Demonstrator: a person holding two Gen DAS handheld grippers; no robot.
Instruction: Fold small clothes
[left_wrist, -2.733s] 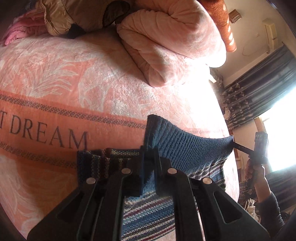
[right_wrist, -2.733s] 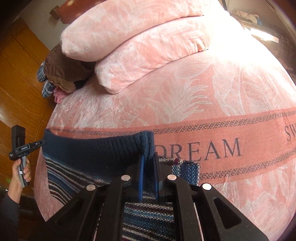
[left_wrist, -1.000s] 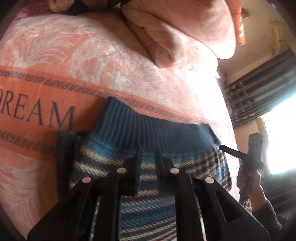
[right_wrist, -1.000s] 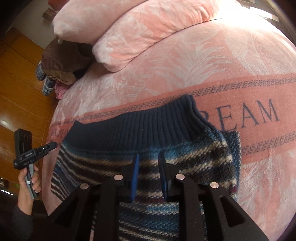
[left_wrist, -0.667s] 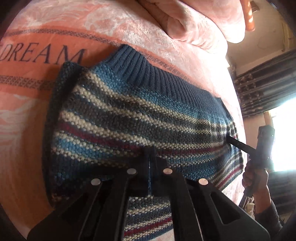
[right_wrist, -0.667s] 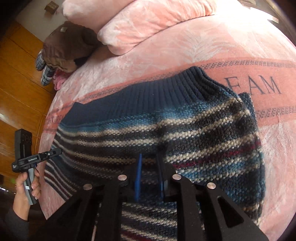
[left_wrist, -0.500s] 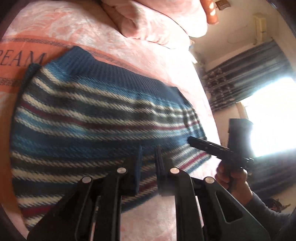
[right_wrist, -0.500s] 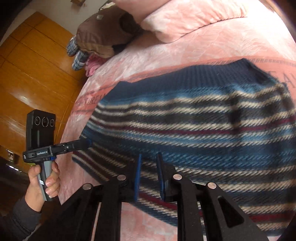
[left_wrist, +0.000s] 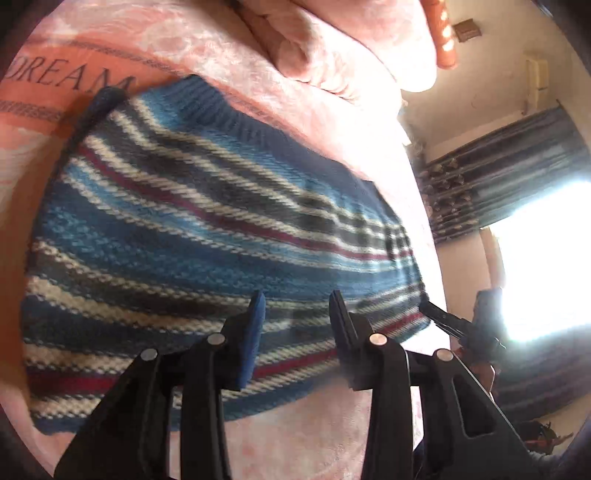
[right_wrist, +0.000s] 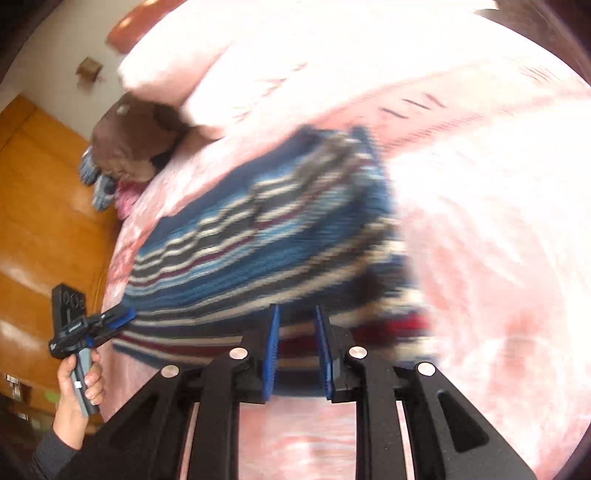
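While both tongs, left tongs (left_wrist: 297, 308) and right tongs (right_wrist: 295, 325), gape empty above striped sweater (left_wrist: 207, 236) near bed (left_wrist: 332, 435) edge: careless regrasp catches single layer, fold slumps.

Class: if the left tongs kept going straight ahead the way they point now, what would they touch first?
Most likely the striped sweater lying on the pink bedspread; the open left tongs point at its near edge, though depth is unclear.

a pink blanket (left_wrist: 325, 435) with a pale leaf pattern covers the bed; an orange band (left_wrist: 33, 96) across it carries dark letters reading "dream". folded pink bedding (left_wrist: 343, 40) is heaped at the far end. beside it lies a brown bundle (right_wrist: 129, 140). dark curtains (left_wrist: 502, 177) hang by a bright window (left_wrist: 543, 258). wooden panelling (right_wrist: 40, 221) lines one wall.
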